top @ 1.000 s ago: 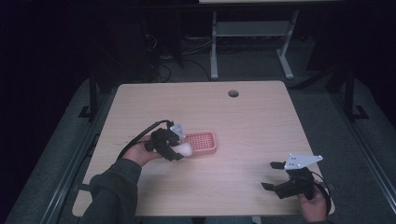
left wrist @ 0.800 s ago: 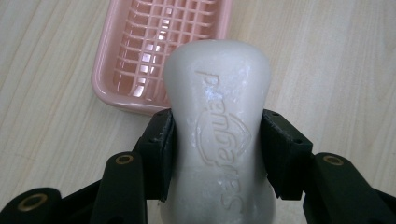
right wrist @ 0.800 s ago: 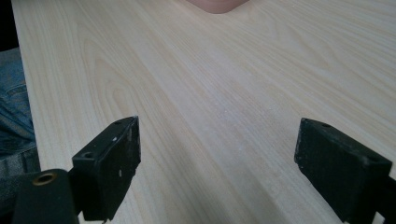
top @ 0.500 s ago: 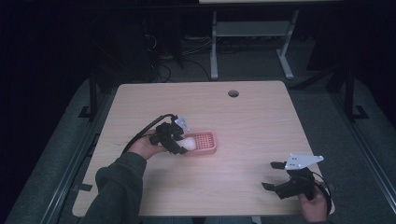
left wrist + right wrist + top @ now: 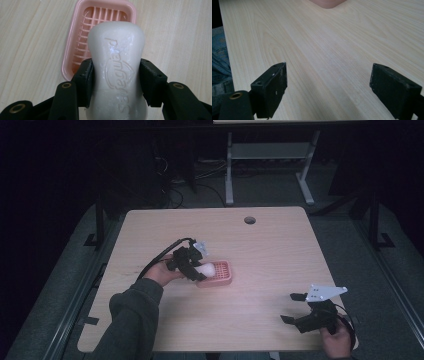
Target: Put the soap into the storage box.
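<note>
Your left gripper [image 5: 200, 269] clamps a white bar of soap [image 5: 117, 67] by its two long sides, both black pads pressed flat against it, the embossed lettering on its top face turned up toward the camera that rides on the gripper. In the high view the soap [image 5: 206, 268] hangs over the near left end of a pink soap dish [image 5: 220, 274], which sits on the pale wood worktop [image 5: 270, 255] a little left of centre. In the left gripper view the dish [image 5: 75, 42] lies beneath and beyond the bar, its slatted floor showing past the far end of the soap. Your right gripper [image 5: 295, 307] rests near the worktop's front right corner, well apart from the dish, its jaws spread wide with bare wood grain between them. In the right gripper view a pink corner of the dish [image 5: 327, 3] shows at the top edge.
</note>
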`<action>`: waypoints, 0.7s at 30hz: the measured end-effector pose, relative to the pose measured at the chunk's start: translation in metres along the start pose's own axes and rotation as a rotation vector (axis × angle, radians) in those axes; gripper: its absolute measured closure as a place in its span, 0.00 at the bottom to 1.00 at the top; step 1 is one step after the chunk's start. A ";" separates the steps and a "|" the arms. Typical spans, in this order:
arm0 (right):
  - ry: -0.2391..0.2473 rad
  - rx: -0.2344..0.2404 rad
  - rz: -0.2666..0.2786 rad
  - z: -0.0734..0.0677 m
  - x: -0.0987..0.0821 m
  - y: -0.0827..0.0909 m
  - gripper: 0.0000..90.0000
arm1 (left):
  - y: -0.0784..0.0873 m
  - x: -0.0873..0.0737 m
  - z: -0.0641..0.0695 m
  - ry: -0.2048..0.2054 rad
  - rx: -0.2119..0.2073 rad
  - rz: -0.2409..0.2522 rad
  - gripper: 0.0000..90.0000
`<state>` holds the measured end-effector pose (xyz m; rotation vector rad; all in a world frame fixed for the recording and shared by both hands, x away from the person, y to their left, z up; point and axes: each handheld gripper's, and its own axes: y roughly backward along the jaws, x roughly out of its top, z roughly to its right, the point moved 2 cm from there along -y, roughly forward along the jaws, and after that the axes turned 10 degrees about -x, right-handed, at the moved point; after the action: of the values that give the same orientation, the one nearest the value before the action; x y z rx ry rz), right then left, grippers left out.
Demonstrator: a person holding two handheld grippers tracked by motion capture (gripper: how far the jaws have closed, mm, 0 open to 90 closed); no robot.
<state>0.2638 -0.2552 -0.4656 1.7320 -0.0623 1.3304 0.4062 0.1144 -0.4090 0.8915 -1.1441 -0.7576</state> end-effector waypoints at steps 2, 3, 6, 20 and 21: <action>0.002 0.002 0.001 0.001 0.000 0.000 0.16 | 0.000 0.003 -0.001 0.000 0.000 0.002 0.55; 0.002 0.002 0.001 0.001 0.000 0.000 0.16 | 0.000 0.003 -0.001 0.000 0.000 0.002 0.55; -0.001 0.002 0.002 0.000 0.000 0.000 0.16 | -0.001 0.009 -0.003 -0.008 0.001 0.005 0.55; -0.001 -0.006 0.008 0.001 0.000 0.002 0.16 | -0.015 0.013 -0.014 0.009 -0.016 0.007 0.55; 0.000 -0.006 0.006 0.001 0.001 0.002 0.16 | -0.018 0.013 -0.018 0.015 -0.014 0.008 0.55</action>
<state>0.2637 -0.2563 -0.4641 1.7286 -0.0715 1.3330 0.4261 0.0988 -0.4220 0.8788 -1.1275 -0.7508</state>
